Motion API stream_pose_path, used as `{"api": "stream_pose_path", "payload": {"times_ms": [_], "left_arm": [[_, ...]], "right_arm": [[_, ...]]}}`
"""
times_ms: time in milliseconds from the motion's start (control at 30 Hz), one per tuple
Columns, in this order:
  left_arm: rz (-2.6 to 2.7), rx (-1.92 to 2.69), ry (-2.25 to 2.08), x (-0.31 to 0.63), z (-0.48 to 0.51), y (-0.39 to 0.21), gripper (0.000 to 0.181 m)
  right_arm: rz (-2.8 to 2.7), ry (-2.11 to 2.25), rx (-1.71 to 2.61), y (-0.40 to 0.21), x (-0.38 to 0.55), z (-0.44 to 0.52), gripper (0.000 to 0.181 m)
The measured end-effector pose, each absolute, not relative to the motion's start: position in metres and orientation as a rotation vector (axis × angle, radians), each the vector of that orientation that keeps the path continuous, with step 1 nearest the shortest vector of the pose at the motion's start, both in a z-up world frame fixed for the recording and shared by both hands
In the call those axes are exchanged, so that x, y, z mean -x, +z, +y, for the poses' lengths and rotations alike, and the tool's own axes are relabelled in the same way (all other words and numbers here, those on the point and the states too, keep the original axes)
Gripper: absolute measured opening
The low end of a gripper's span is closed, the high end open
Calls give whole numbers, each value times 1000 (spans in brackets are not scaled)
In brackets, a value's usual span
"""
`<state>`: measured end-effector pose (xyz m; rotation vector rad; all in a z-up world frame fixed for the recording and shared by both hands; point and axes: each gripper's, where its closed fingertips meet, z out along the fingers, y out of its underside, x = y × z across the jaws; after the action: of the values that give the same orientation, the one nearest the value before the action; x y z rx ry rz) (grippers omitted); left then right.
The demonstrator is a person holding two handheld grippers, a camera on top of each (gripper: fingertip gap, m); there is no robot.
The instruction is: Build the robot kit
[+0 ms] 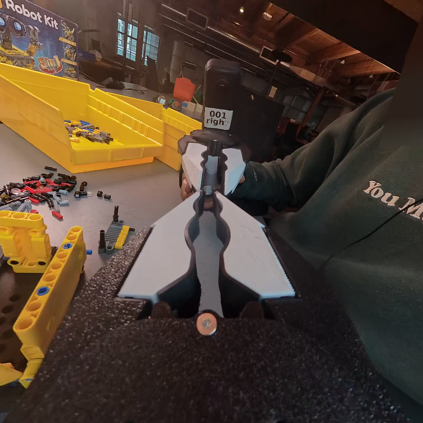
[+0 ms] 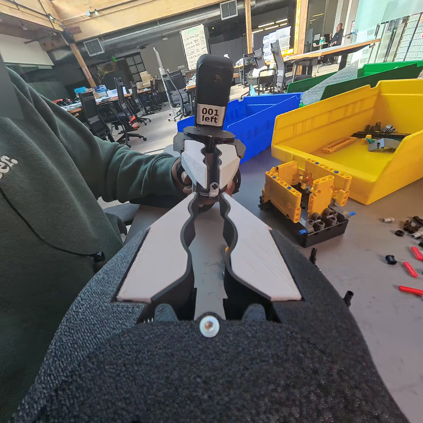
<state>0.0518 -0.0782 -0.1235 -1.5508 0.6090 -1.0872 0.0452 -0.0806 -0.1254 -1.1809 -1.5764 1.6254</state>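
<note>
Yellow bins [image 1: 119, 146], loose bricks [image 1: 41, 190], a yellow brick assembly [image 2: 306, 196].

Two hand-held grippers, left [image 1: 207, 196] and right [image 2: 209, 195], meet tip to tip over a grey worktop [image 2: 366, 286]. At two o'clock in the right wrist view sit one yellow bin [image 2: 320, 128], one blue bin [image 2: 256, 119], one green bin [image 2: 377, 75] and one yellow brick model [image 2: 304, 196]; three red pins [image 2: 410, 270] lie at three o'clock.
</note>
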Motion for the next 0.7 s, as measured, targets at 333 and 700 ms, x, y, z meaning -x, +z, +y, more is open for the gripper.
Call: {"api": "stream_pose_path", "payload": {"times_ms": [333,700], "left_arm": [[581,1565,-1062,-48,-74,-125,6],[619,1566,-1106,-52,-81,-124,5]], "right_arm": [[-1572,1640,1240,-128,-45,-76,16],[-1627,1641,1208,-132,-47,-84,16]]}}
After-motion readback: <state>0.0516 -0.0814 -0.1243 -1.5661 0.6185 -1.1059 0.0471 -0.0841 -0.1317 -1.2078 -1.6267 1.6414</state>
